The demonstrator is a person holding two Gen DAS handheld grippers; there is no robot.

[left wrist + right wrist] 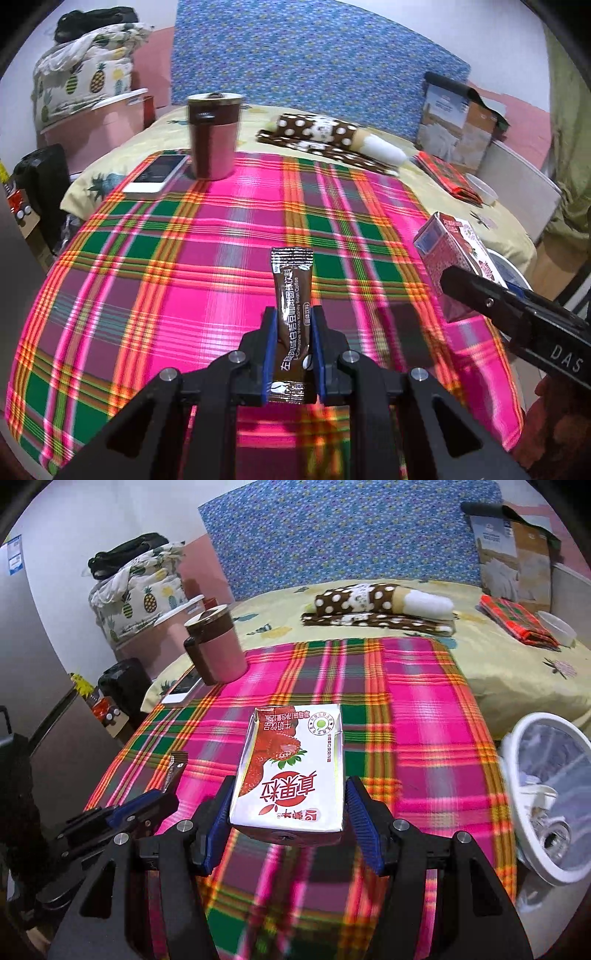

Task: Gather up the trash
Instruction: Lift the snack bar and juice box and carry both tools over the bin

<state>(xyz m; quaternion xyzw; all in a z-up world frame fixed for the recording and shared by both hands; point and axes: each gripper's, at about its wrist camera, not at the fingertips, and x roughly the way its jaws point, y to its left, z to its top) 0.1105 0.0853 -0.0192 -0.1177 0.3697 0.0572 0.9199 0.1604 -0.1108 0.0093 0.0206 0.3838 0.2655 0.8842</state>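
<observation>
My left gripper (291,321) is shut on a brown coffee sachet (291,295) and holds it upright above the pink plaid cloth (184,258). My right gripper (290,794) is shut on a white and red strawberry milk carton (291,768), held above the cloth (424,720). The carton (454,254) and the right gripper also show at the right of the left wrist view. The left gripper (162,794) with the sachet (175,766) shows at the left of the right wrist view. A white trash bin (524,842) lined with clear plastic stands at the right, off the cloth's edge.
A pink and brown tumbler (214,136) and a white phone (157,173) rest at the cloth's far left. A brown polka-dot bundle (325,136), a folded red cloth (447,177) and a paper bag (458,125) lie on the yellow bed behind.
</observation>
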